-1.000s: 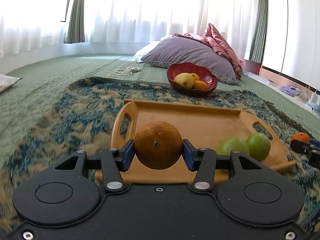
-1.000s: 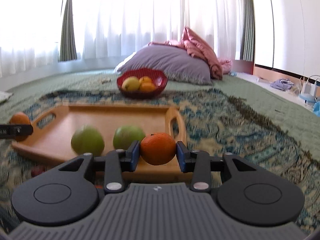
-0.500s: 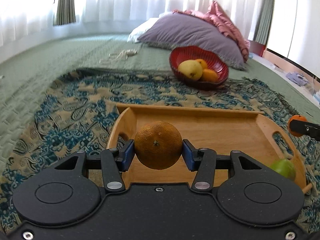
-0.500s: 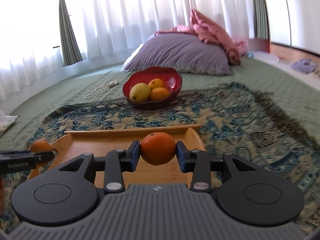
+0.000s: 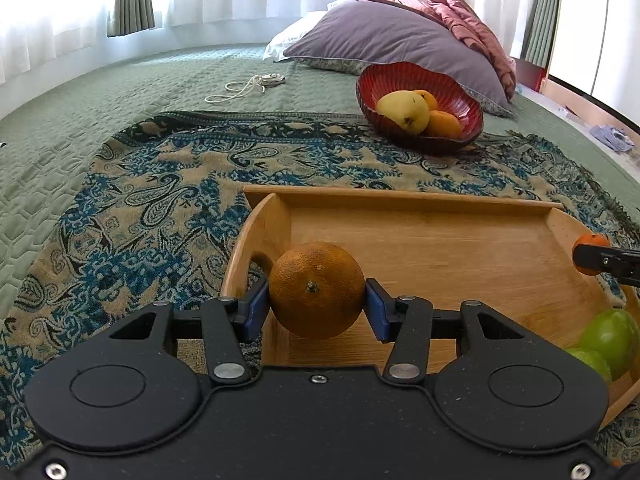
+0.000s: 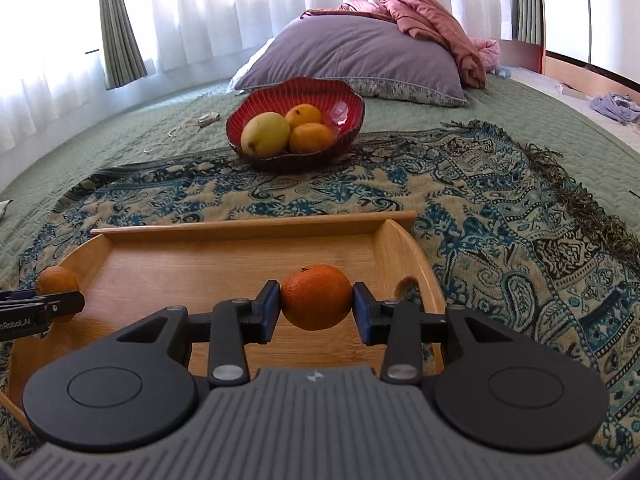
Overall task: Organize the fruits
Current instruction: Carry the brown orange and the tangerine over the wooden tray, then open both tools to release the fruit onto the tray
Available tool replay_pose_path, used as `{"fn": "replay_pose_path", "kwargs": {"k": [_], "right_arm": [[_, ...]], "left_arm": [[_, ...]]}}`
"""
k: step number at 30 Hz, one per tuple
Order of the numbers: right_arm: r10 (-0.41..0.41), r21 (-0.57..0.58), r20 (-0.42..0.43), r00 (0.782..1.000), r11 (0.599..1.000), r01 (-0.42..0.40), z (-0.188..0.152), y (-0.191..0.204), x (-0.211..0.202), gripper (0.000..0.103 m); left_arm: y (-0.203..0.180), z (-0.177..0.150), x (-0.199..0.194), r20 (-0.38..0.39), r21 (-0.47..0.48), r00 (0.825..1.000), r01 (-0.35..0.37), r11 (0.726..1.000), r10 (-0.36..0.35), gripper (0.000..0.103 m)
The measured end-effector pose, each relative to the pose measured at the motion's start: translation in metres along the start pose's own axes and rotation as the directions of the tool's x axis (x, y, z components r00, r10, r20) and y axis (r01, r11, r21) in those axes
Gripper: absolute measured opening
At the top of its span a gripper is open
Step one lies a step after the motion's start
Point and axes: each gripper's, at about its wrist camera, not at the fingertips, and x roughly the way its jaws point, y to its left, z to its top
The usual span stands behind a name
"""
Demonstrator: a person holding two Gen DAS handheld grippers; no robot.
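Carrying one orange [image 5: 316, 290] in left tongs [image 5: 316, 308] and a smaller orange [image 6: 316, 297] in right tongs [image 6: 316, 316], both pinched, now advanced over tray [image 5: 400, 200] toward red bowl [image 6: 340, 96] near bed's far edge.

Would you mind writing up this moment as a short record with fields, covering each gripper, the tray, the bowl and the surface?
left gripper: shut on a large dull orange, held above the tray's left end
right gripper: shut on a smaller bright orange, held above the tray's right end
wooden tray: two green fruits at its near right corner
red bowl: a yellow fruit and two oranges, beyond the tray
surface: patterned blanket over a green bedspread
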Motion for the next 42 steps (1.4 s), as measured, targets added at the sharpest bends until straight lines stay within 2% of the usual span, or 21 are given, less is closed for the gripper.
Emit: {"fn": "replay_pose_path", "kwargs": {"k": [42], "right_arm": [[-0.006,-0.031,-0.068,0.998,1.000,0.004,-0.012,0.005,0.016,0.045]], "left_arm": [[-0.005,-0.005,0.009,0.002,0.021,1.000,-0.011,1.000,0.011,0.049]]}}
